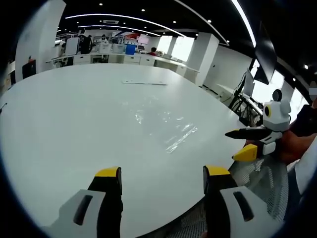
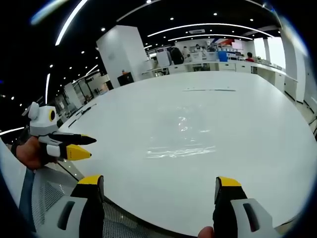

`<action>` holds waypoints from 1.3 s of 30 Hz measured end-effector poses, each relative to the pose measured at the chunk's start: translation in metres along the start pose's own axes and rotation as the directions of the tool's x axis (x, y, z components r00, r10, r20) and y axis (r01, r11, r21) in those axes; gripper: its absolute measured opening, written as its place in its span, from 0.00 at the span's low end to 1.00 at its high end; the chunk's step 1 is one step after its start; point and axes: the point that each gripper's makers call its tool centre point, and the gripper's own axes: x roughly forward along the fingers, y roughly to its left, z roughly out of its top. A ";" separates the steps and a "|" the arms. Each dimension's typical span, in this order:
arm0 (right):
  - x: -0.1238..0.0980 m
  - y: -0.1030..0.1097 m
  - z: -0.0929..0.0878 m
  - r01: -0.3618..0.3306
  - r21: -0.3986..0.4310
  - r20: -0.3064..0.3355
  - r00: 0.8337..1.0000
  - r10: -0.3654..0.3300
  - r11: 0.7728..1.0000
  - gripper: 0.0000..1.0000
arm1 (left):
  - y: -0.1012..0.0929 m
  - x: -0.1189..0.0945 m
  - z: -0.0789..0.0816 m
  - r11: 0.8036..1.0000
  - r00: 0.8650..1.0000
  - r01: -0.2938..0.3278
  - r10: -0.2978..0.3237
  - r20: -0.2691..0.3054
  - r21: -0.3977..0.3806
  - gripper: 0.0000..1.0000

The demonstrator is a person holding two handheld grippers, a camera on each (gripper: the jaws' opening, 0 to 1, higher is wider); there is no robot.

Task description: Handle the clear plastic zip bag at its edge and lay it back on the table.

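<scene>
The clear plastic zip bag (image 1: 159, 120) lies flat on the white table (image 1: 74, 114), its zip strip (image 1: 181, 137) on the near side. My left gripper (image 1: 162, 172) hovers open over the table's near edge, short of the bag, nothing between its jaws. My right gripper (image 1: 238, 144) comes in from the right beside the table edge. In the right gripper view the bag (image 2: 185, 130) rests mid-table with its zip strip (image 2: 181, 151) facing me, and my right gripper (image 2: 159, 181) stands open and empty just before it. My left gripper (image 2: 89, 147) sits off the table's left edge, held by a hand.
A thin flat strip (image 1: 143, 82) (image 2: 210, 89) lies farther back on the table. A mesh chair back (image 1: 262, 183) (image 2: 47, 198) stands by the near edge. Office desks (image 1: 114, 54) and a white pillar (image 2: 124, 52) stand behind.
</scene>
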 end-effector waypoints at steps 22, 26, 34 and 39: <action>0.000 -0.002 -0.001 0.008 -0.003 -0.002 1.000 -0.008 1.000 0.92 | 0.006 0.013 0.006 1.000 1.000 0.007 -0.007 -0.026 0.009 0.64; 0.001 -0.002 -0.004 0.005 -0.003 -0.012 1.000 -0.005 1.000 0.92 | 0.011 0.017 0.010 1.000 1.000 0.006 -0.006 -0.023 0.012 0.63; 0.002 -0.001 -0.005 0.007 0.000 -0.026 1.000 -0.007 1.000 0.92 | 0.023 0.026 0.022 1.000 1.000 0.006 -0.006 -0.012 0.011 0.63; 0.001 0.000 -0.006 0.007 0.001 -0.032 0.999 -0.007 1.000 0.92 | 0.028 0.033 0.033 1.000 1.000 0.008 -0.008 -0.003 0.026 0.63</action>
